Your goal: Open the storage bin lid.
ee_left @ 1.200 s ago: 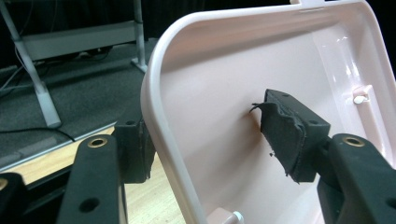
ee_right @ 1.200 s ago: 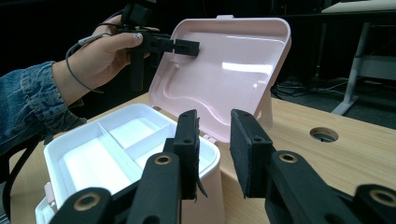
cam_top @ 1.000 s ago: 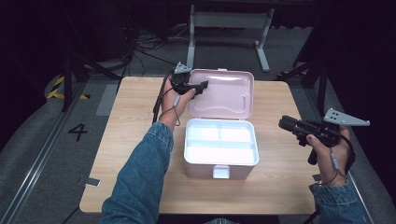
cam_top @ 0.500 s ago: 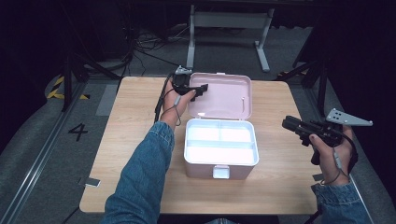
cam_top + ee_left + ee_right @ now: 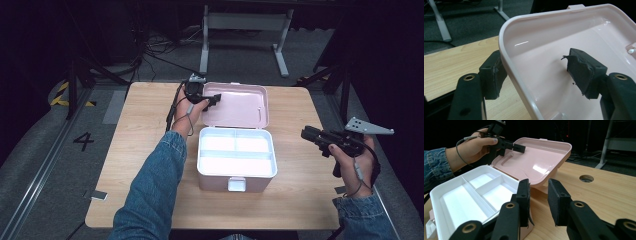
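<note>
A: How did the left gripper (image 5: 212, 98) stand at the box?
B: Its fingers (image 5: 492, 75) straddled the rim of the pink lid (image 5: 240, 102), one outside, one inside, near the upper middle of the high view. They had just been opening, and the inner finger stood clear of the plastic, so the grip was let go.
A: And the right gripper (image 5: 311, 134)?
B: At the right edge, above the counter (image 5: 140, 130), fingers (image 5: 557, 201) parted around nothing.
A: The box (image 5: 236, 159)?
B: At the centre, tray bare, lid laid back behind it.
A: Any change from a second earlier?
B: The right gripper had shifted a little; the lid lay as before.
</note>
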Tool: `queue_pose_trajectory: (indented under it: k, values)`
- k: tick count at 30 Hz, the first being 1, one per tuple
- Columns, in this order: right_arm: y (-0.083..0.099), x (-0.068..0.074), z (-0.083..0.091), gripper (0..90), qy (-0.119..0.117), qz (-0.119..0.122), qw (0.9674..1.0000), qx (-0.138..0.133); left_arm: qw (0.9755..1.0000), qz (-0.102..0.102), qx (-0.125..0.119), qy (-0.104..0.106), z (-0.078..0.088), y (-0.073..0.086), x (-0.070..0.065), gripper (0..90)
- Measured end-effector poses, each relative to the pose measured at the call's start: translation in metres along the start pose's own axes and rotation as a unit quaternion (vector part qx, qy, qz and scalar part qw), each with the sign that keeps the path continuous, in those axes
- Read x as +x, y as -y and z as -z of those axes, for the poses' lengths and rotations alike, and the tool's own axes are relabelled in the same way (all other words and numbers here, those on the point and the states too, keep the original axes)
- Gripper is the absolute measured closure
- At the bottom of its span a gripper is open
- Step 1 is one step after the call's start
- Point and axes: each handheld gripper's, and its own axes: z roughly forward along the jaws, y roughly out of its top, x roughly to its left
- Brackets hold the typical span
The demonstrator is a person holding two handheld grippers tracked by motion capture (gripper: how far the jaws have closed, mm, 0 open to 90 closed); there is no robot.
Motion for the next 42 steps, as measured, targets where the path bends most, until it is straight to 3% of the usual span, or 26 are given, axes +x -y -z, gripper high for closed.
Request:
queue_pose_trajectory:
  k: [15, 20, 28, 33, 38, 42]
  values:
    - [0.000, -0.002, -0.008, 71.7, -0.008, -0.002, 1.0000, 0.004, 0.9995, 0.008, 0.031, -0.005, -0.006, 0.011, 0.005, 31.0]
    - [-0.002, -0.003, -0.016, 71.7, -0.017, -0.002, 0.9998, 0.008, 0.9994, 0.023, 0.025, -0.006, -0.005, 0.015, 0.004, 30.5]
    - [-0.005, -0.002, -0.028, 70.5, -0.029, 0.001, 0.9995, 0.014, 0.9977, 0.053, 0.042, -0.001, -0.009, 0.019, 0.007, 29.3]
    - [-0.005, -0.002, -0.030, 69.5, -0.032, -0.003, 0.9994, 0.014, 0.9963, 0.062, 0.059, 0.006, -0.012, 0.022, 0.009, 26.8]
    - [-0.003, -0.002, -0.029, 68.5, -0.029, -0.006, 0.9995, 0.013, 0.9952, 0.081, 0.052, 0.017, -0.012, 0.021, 0.012, 27.6]
    - [-0.001, -0.003, -0.026, 67.5, -0.025, -0.011, 0.9995, 0.013, 0.9967, 0.068, 0.041, 0.016, -0.013, 0.019, 0.014, 28.4]
